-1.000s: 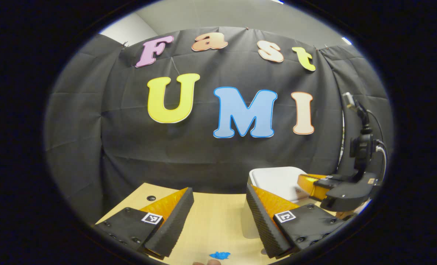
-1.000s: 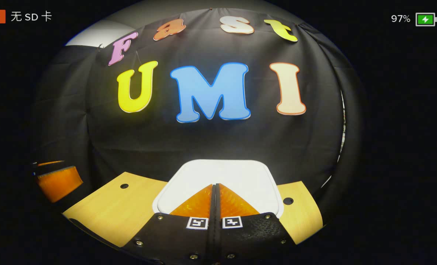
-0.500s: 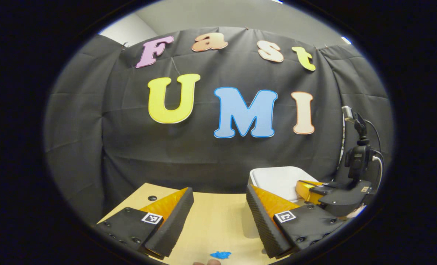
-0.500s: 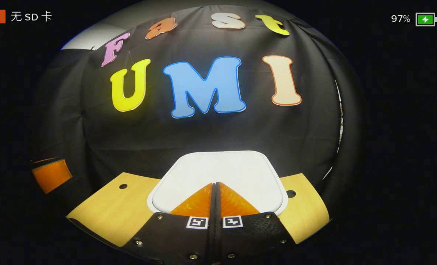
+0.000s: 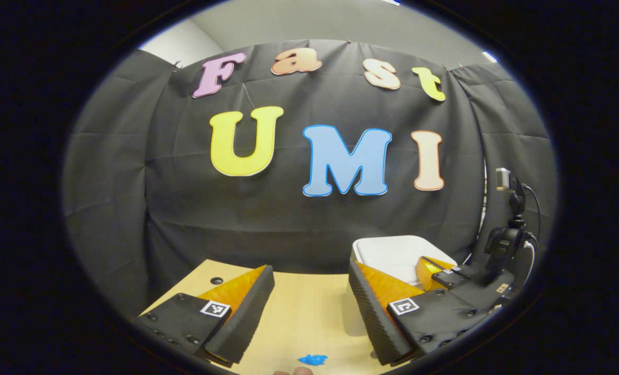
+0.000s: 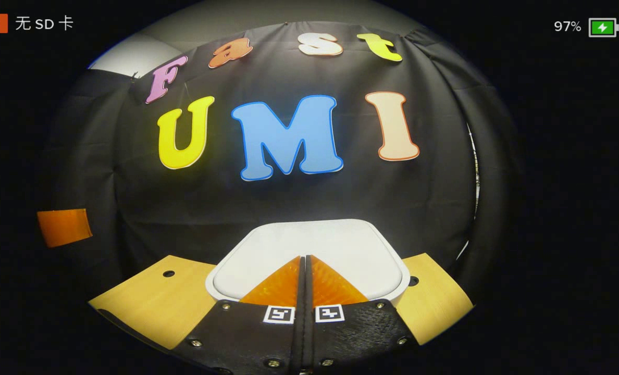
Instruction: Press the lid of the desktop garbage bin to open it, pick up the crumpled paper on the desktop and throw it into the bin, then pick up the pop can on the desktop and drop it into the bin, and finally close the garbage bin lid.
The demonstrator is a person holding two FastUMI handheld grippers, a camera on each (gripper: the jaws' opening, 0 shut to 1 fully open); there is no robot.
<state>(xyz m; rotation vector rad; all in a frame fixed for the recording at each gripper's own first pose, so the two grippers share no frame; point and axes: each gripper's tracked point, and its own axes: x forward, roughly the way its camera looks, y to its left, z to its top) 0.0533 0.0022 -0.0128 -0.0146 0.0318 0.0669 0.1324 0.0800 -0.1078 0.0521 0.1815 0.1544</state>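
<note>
The white bin lid (image 6: 309, 242) lies flat and closed straight ahead in the right gripper view. My right gripper (image 6: 304, 259) is shut with nothing between its fingers, and its tip rests over the front part of the lid. From the left gripper view, the bin (image 5: 393, 252) stands at the right with the right gripper (image 5: 425, 264) low over it. My left gripper (image 5: 309, 291) hangs open above the wooden desk (image 5: 299, 312). A small blue crumpled paper (image 5: 312, 359) lies on the desk just below and between its fingers.
The desk (image 6: 153, 302) has small round holes (image 6: 169, 273) near its back corners. Part of the left gripper (image 6: 64, 227) shows far left in the right gripper view. A camera mount (image 5: 507, 229) rises from the right gripper.
The right gripper has sunk lower and farther over the bin lid while staying shut. The left gripper has stayed open and almost still.
</note>
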